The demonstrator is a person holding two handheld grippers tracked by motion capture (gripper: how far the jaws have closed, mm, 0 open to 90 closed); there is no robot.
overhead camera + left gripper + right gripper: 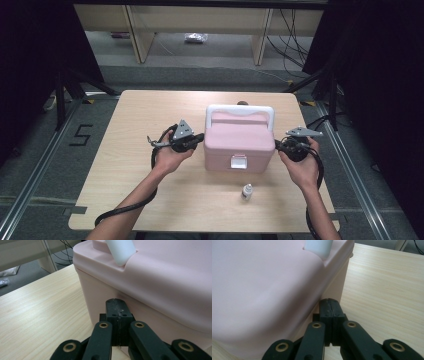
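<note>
A pink box (pixel 239 145) with a white handle (pixel 240 111) and a white front latch (pixel 238 162) stands in the middle of the wooden table (pixel 135 115). My left gripper (pixel 201 137) is shut, its tips against the box's left wall. In the left gripper view the closed jaws (pixel 117 305) meet the pink side (pixel 100 297) just under the lid's rim. My right gripper (pixel 276 144) is shut too, its tips at the box's right wall. In the right gripper view the closed jaws (pixel 330 305) sit against the pink wall (pixel 335 287) below the lid.
A small white bottle (pixel 246 191) stands on the table in front of the box, near the front edge. Wooden furniture legs and cables are on the floor beyond the table. Dark stands flank both sides.
</note>
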